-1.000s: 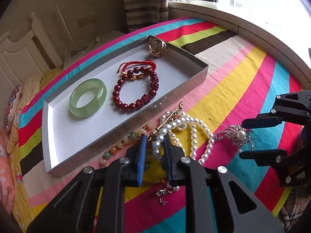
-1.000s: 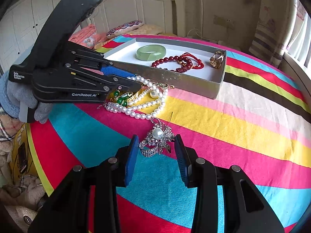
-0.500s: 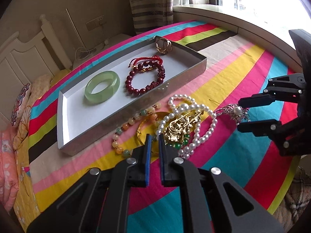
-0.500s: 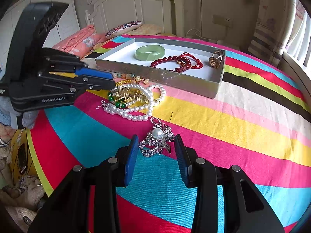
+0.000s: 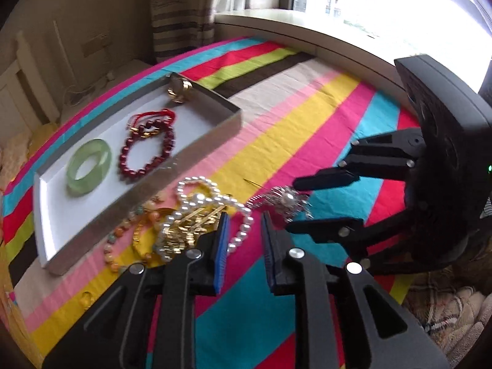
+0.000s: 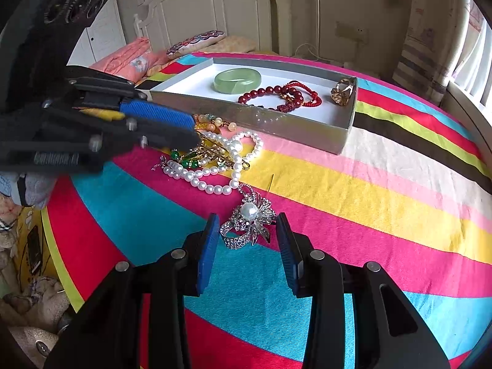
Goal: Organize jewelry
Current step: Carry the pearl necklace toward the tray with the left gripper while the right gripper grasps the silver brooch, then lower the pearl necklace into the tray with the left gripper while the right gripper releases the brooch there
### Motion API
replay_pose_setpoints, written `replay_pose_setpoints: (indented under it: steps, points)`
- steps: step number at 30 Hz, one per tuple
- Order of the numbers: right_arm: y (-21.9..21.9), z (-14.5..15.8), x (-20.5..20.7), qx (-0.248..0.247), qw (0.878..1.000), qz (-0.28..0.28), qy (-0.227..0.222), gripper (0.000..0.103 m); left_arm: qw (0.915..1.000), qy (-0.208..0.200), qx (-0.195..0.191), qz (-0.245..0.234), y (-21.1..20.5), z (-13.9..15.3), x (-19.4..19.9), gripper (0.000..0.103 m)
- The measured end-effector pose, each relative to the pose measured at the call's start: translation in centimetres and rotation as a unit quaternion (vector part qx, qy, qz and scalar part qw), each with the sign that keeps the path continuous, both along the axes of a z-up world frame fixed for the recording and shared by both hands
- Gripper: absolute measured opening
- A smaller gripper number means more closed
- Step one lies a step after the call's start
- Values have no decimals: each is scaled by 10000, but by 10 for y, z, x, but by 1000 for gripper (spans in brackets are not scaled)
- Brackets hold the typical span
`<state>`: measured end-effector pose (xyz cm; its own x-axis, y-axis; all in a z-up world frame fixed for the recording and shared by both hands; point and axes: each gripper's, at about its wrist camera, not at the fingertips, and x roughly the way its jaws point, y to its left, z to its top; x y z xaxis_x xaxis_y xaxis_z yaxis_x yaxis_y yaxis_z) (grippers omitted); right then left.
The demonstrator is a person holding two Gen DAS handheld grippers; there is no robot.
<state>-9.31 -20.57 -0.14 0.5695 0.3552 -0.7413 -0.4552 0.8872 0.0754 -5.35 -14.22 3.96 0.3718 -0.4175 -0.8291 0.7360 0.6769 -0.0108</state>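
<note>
A grey tray holds a green bangle, a red bead bracelet and a gold ring. In front of it lie a pearl necklace, a gold piece and a pastel bead bracelet. A silver pearl brooch sits between the fingers of my open right gripper. My left gripper is open and empty by the pearl pile.
All lies on a striped bedspread. A window sill runs along the far side. Pillows and a white headboard stand behind the tray. The bed's edge drops to clutter on the floor.
My left gripper has opened from nearly shut and swung right, toward the pearls and brooch. The right gripper stays open around the brooch.
</note>
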Motion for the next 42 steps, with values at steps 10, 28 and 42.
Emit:
replay_pose_setpoints:
  steps: [10,28,42]
  points:
    - [-35,8,-16,356,9984,-395,-167,37,9991,-93,100,398,-8,-30,16,38]
    - [-43,71,-22,928,9889,-586,-1000,37,9643,-308,-2413,1048,88,123,18,6]
    - [-22,153,-17,882,9787,-402,-1808,37,9532,-1088,-2643,989,107,215,-3,7]
